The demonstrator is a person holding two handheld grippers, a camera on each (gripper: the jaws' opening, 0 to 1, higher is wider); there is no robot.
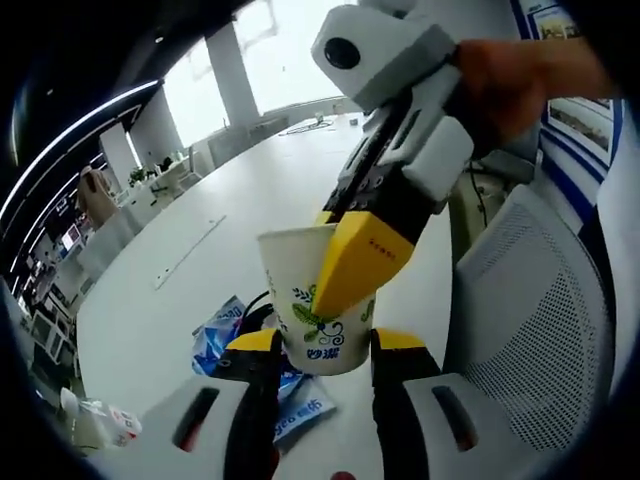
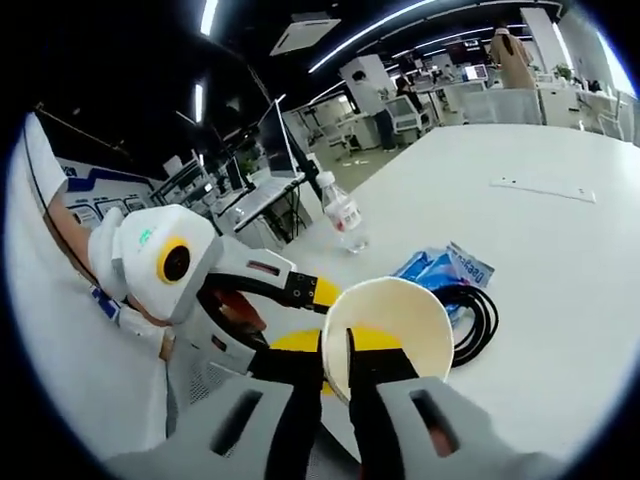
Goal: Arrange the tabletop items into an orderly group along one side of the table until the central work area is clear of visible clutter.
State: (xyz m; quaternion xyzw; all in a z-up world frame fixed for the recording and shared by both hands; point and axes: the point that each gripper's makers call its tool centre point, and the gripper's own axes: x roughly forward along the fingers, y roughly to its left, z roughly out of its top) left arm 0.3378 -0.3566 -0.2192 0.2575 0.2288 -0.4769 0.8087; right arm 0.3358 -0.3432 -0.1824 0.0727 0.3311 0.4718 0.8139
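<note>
A white paper cup (image 1: pixel 318 335) with green leaf print hangs above the white table (image 1: pixel 200 240). My right gripper (image 1: pixel 340 250) comes down from the upper right and is shut on the cup's rim, one yellow jaw outside the wall and one inside. My left gripper (image 1: pixel 325 345) has its yellow tips pressed against both sides of the cup's base. In the right gripper view the cup (image 2: pixel 390 315) shows its empty inside, with my right gripper (image 2: pixel 335 365) pinching its near rim. The left gripper (image 2: pixel 305 318) flanks the cup from the left.
Blue packets (image 2: pixel 440 268) and a coiled black cable (image 2: pixel 478 322) lie on the table just beyond the cup. A clear water bottle (image 2: pixel 342 215) stands near the table edge. A grey mesh chair (image 1: pixel 540 310) sits beside the table. A long strip (image 2: pixel 540 188) lies farther out.
</note>
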